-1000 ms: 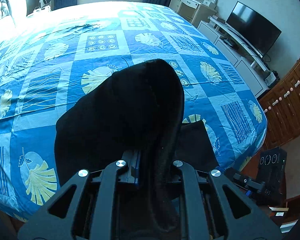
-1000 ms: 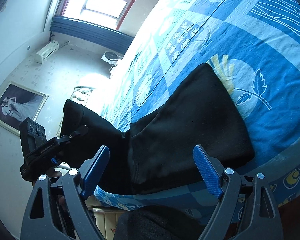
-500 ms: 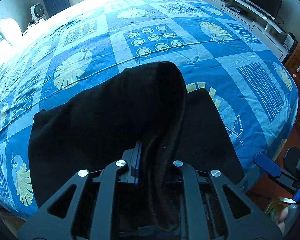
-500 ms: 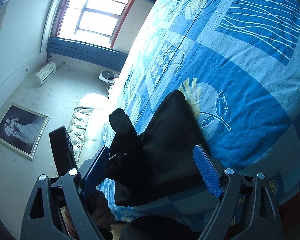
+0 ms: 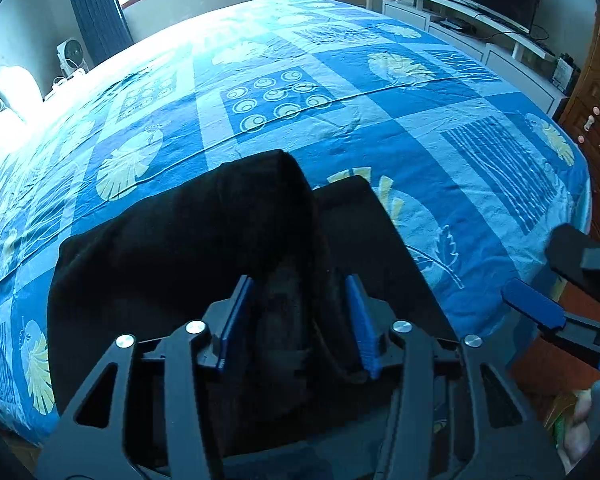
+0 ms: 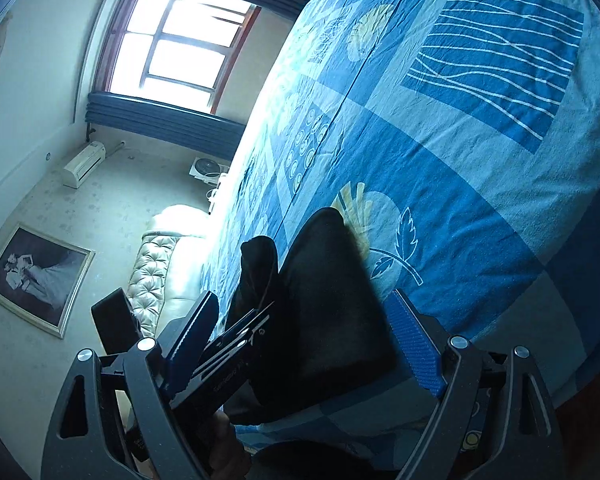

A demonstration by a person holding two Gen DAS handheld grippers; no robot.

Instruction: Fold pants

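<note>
Since half a second before, the left gripper (image 5: 296, 320) had parted its blue-padded fingers (image 5: 236, 320); where they had pinched the fabric tight, a gap now stood on both sides of the raised fold, which sagged loose between the pads, and whether it still touched them could not be told. The pair of black soft-fabric pants (image 5: 180, 248) lay at the near edge of the bed, on the blue patchwork bedspread with pale leaf and circle prints (image 5: 340, 92), one bundle only, already doubled over. Its upper layer humped in a rounded ridge running away from the left wrist camera toward the middle of the bed; a flatter lower panel (image 5: 364, 232) showed just right of that ridge, ending in a squared edge pointed the same way. The long axis of the bundle seemed to run across the view, along the bed edge, though the near part was hidden behind the gripper body. In the right wrist view the same pants (image 6: 328, 300) appeared as a dark slab, narrow end aimed up the bed. The right gripper (image 6: 304, 344) hung released, fingers wide apart, holding nothing, near the pants' right side. Two grippers, one garment counted.
</note>
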